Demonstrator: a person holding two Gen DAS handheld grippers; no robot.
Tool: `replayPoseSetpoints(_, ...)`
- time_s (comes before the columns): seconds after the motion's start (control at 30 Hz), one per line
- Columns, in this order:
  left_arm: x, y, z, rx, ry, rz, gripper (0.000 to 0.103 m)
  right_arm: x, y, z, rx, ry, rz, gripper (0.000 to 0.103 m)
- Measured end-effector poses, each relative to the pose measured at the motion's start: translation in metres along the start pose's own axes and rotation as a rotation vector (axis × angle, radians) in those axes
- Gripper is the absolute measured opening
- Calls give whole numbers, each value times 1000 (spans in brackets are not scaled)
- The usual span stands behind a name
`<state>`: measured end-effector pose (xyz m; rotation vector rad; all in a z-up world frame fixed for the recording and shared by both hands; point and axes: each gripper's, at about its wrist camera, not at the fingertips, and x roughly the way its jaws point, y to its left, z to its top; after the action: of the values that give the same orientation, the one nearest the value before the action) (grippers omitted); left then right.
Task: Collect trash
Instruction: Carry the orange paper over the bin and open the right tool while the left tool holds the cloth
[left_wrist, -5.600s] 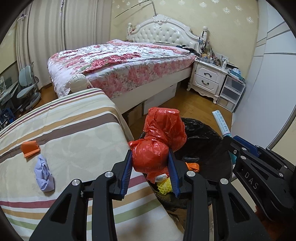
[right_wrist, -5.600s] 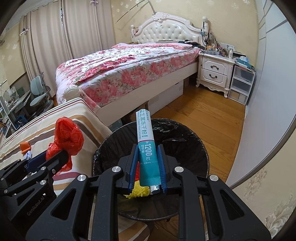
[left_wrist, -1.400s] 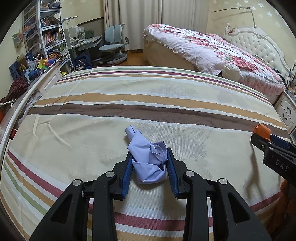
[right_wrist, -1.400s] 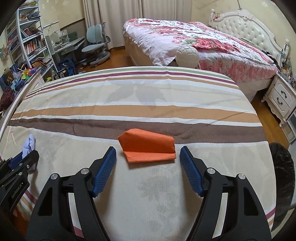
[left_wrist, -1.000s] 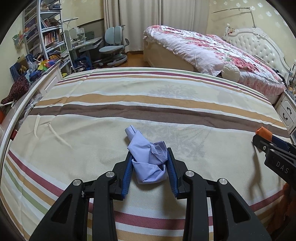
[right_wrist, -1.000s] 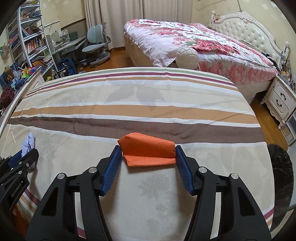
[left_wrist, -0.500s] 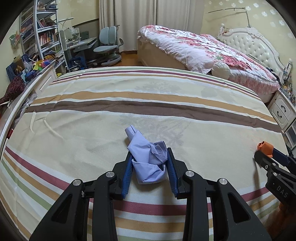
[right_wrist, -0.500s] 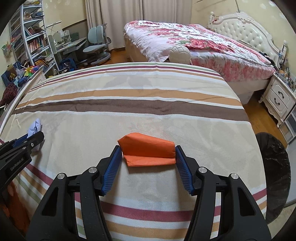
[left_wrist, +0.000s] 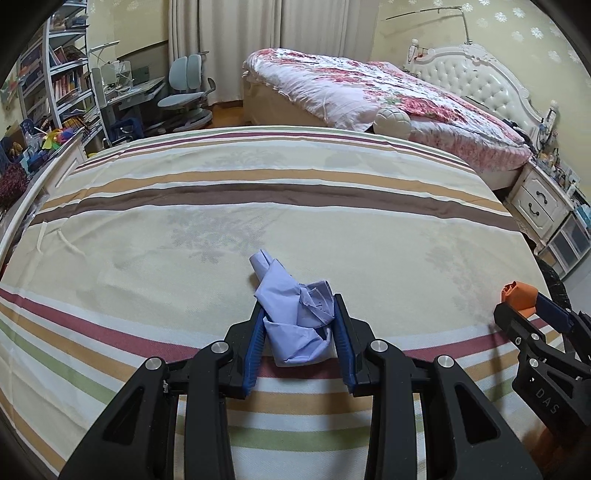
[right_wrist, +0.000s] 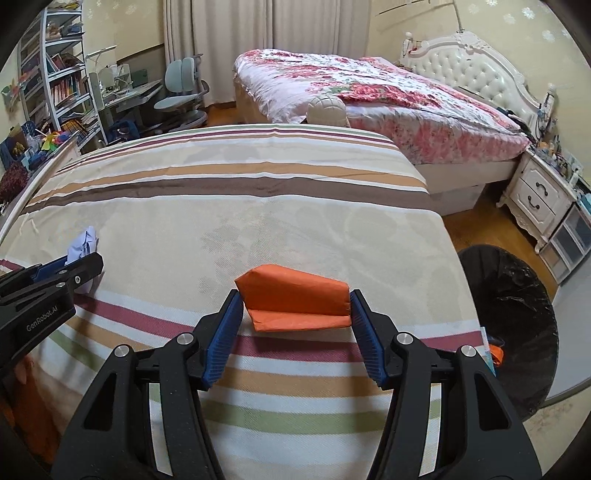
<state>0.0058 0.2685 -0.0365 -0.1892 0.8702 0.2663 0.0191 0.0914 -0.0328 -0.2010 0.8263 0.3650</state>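
While the left gripper (left_wrist: 298, 325) clamps the crumpled lilac paper (left_wrist: 291, 325) above the striped bedspread (left_wrist: 258, 206), the right gripper (right_wrist: 295, 325) pinches the folded orange paper (right_wrist: 295, 299) by its ends. Both scraps look light, soft and easily crushed, so gentle mid-body grips should do until the black-lined trash bin (right_wrist: 517, 314) beside the bed.
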Motion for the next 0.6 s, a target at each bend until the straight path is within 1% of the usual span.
replayPoseSetpoints(0.37,-19,-51,-15,60,-35,-62,35,-21,-43,-17,85,-32,-30,57)
replayPoseSetpoints(0.6,-26,-82,-18,108,-52,-92,35,-33,-74,-29,139,-52,-63,57)
